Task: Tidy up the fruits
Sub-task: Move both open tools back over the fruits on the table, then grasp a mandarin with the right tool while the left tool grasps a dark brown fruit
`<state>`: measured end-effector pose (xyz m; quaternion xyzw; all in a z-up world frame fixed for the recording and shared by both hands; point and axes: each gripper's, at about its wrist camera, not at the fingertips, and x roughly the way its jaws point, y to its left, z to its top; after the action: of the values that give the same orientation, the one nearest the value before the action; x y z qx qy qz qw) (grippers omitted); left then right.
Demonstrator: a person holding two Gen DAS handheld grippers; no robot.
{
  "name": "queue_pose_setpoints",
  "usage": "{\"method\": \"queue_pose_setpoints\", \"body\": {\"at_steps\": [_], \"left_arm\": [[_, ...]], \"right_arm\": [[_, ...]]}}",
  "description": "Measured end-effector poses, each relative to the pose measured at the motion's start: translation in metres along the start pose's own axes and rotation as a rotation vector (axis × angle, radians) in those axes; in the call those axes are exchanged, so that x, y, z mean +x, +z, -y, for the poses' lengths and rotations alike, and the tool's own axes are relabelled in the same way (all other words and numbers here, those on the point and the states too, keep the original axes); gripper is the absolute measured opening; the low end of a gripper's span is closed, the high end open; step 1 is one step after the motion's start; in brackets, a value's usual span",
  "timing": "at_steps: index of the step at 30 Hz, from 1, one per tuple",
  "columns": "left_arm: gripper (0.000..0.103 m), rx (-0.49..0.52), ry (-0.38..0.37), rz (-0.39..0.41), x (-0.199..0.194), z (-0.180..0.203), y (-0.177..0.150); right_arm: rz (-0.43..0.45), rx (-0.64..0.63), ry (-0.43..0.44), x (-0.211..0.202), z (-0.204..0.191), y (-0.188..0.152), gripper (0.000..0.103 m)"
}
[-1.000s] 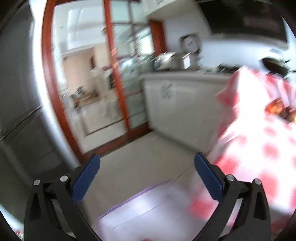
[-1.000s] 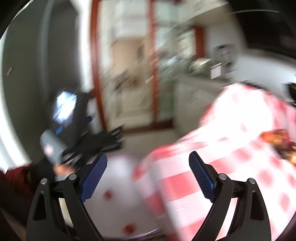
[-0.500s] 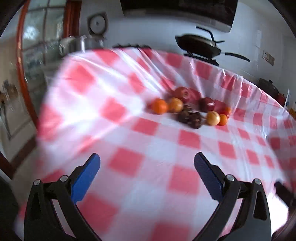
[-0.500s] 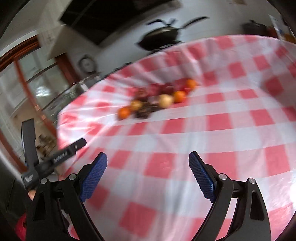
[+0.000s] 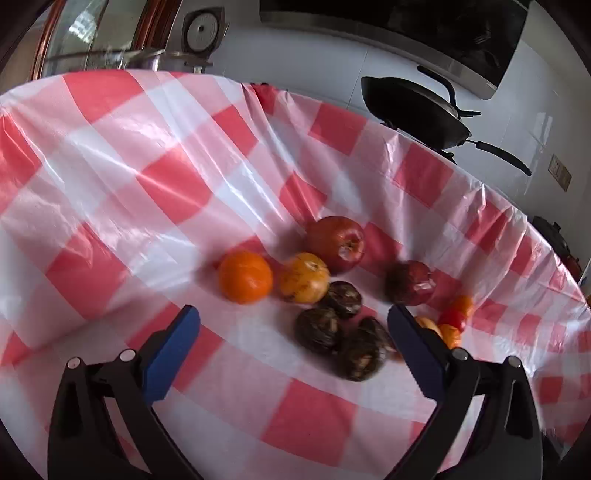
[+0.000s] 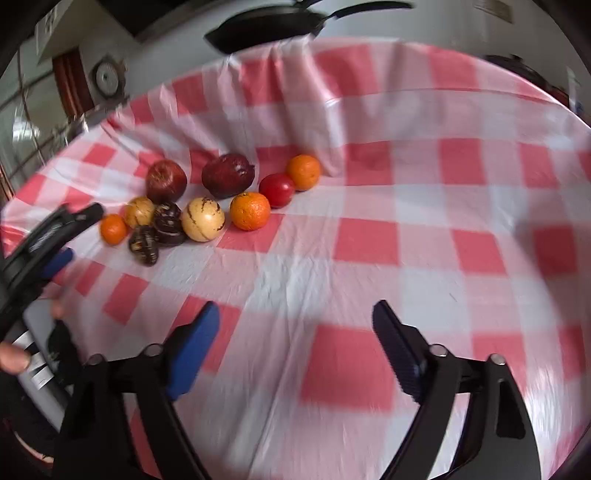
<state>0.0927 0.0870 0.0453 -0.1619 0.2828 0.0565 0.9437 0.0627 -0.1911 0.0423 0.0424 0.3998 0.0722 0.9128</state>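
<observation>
Fruit cluster [image 5: 325, 291] lay just ahead of the empty, wide-open left gripper [image 5: 291, 343], nearer than the right gripper [image 6: 295, 350], jaws closing on nothing, toward the tablecloth's [image 6: 406, 240] far-left edge.

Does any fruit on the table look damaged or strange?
Yes. The red apple shows a pale broken patch on its skin, like a bruise or bite. The orange-yellow fruit beside it has dark blotches. Nothing else stands out.

Looked like a home kitchen: black wok [image 5: 413, 110] behind the checkered-cloth surface [image 5: 147, 177], range hood [image 5: 399, 26] above that wok.
</observation>
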Motion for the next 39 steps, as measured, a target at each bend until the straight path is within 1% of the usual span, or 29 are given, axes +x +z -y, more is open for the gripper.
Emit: {"method": "queue_pose_setpoints", "body": {"at_steps": [2, 5, 9, 11, 15, 18, 20, 22, 24, 26, 27, 30, 31, 36, 39], "left_arm": [[0.101, -0.024, -0.025, -0.008, -0.003, -0.011, 0.001], [0.101, -0.042, -0.062, -0.010, -0.005, -0.020, 0.002], [0.101, -0.046, -0.088, -0.046, 0.001, -0.022, 0.002], [0.101, -0.025, -0.092, -0.059, 0.002, -0.019, 0.001], [0.101, 0.038, -0.109, -0.079, 0.003, -0.008, -0.004], [0.101, 0.094, -0.151, -0.113, 0.004, 0.003, -0.008], [0.101, 0.122, -0.160, -0.121, 0.004, 0.008, -0.011], [0.101, 0.128, -0.167, -0.128, 0.003, 0.009, -0.012], [0.101, 0.124, -0.160, -0.142, 0.005, 0.009, -0.012], [0.100, 0.126, -0.151, -0.158, 0.006, 0.009, -0.013], [0.097, 0.131, -0.145, -0.164, 0.006, 0.010, -0.014], [0.082, 0.174, -0.124, -0.206, 0.011, 0.018, -0.018], [0.082, 0.189, -0.126, -0.213, 0.011, 0.021, -0.020], [0.082, 0.228, -0.131, -0.246, 0.019, 0.033, -0.022], [0.082, 0.267, -0.109, -0.263, 0.028, 0.047, -0.023]], "right_arm": [[-0.026, -0.027, 0.005, 0.023, -0.005, 0.013, 0.068], [-0.058, -0.074, -0.004, 0.050, -0.015, 0.029, 0.060], [-0.076, -0.129, -0.007, 0.074, -0.032, 0.048, 0.056], [-0.089, -0.157, -0.012, 0.085, -0.041, 0.054, 0.052], [-0.095, -0.165, -0.016, 0.099, -0.048, 0.063, 0.051], [-0.095, -0.157, -0.018, 0.105, -0.050, 0.067, 0.050], [-0.091, -0.157, -0.029, 0.105, -0.051, 0.066, 0.039], [-0.092, -0.128, -0.024, 0.100, -0.051, 0.064, 0.039], [-0.076, -0.065, 0.000, 0.090, -0.045, 0.056, 0.038], [-0.032, 0.016, 0.028, 0.077, -0.035, 0.049, 0.038], [-0.010, 0.055, 0.043, 0.072, -0.029, 0.046, 0.038], [0.029, 0.186, 0.097, 0.065, -0.008, 0.039, 0.038], [0.031, 0.221, 0.115, 0.065, -0.003, 0.037, 0.039], [0.029, 0.260, 0.162, 0.067, 0.005, 0.041, 0.039], [0.028, 0.269, 0.180, 0.070, 0.007, 0.042, 0.039]]}}
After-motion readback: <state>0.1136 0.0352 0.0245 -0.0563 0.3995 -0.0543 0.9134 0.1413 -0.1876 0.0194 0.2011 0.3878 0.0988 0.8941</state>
